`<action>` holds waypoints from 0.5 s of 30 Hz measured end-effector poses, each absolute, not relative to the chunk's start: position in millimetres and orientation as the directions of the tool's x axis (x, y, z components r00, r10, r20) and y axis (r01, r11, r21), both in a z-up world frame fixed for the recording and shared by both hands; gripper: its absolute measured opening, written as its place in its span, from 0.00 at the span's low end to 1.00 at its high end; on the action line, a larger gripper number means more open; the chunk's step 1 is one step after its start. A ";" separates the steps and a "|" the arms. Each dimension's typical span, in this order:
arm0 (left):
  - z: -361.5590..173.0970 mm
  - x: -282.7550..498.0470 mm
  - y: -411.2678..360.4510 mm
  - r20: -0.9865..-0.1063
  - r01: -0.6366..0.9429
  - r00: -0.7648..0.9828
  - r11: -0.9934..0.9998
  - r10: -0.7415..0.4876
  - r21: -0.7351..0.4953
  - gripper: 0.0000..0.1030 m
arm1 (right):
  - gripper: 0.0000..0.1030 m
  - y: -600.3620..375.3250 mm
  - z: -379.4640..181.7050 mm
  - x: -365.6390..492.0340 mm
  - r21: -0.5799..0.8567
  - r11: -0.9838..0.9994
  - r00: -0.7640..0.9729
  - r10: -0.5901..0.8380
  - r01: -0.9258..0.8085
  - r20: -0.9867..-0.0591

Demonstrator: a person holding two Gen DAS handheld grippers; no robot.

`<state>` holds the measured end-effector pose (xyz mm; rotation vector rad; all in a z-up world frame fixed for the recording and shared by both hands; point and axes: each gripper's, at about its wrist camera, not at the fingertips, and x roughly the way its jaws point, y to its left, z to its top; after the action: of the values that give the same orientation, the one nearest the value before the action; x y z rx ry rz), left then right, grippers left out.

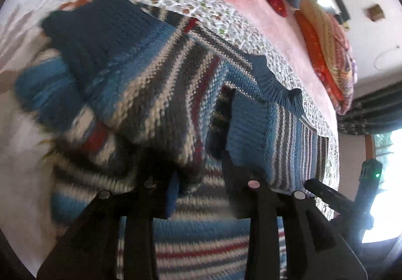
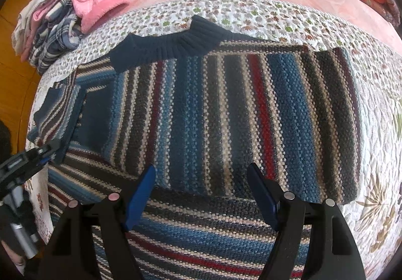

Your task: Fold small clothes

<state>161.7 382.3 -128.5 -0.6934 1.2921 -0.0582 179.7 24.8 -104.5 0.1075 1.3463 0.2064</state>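
Left claw [image 1: 198, 179] grips a sweater [image 2: 226, 109] fold; right claw [image 2: 201, 194] hangs released above it. Sweater lies on the bed [image 2: 276, 18], long axis nine to three, folded sleeve edge at twelve, nearer the right.

Both views are daylit and bright enough to read, with strong fisheye bending and dark vignetted corners around the circular field. In the left wrist view the window [image 1: 387, 179] at the lower right is blown out to white glare, the near left part of the striped sweater [image 1: 155, 94] is smeared by motion blur, and the left claw [image 1: 201, 179] reads as a near-black silhouette with little detail. The right wrist view is sharp and evenly lit, the knit texture crisp, with soft shadow under the folded sleeve edge and beneath the right claw [image 2: 202, 172].
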 end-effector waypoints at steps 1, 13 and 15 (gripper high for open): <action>-120.4 155.5 387.8 -0.849 -0.355 0.309 0.776 -0.429 -0.522 0.33 | 0.73 26.6 -103.8 180.2 0.195 0.977 0.209 0.210 -0.091 -0.955; -85.1 140.5 478.8 -0.888 -0.393 0.386 0.827 -0.249 -0.402 0.47 | 0.73 62.6 -79.7 164.9 0.378 0.917 0.170 0.396 -0.129 -0.902; -106.5 141.4 499.1 -0.896 -0.471 0.367 0.780 -0.251 -0.412 0.46 | 0.73 80.3 -78.1 162.9 0.421 0.897 0.142 0.438 -0.137 -0.888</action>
<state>141.4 499.1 -106.5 -0.7040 1.2139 0.1569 162.9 80.3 -78.1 0.2633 1.3704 0.4222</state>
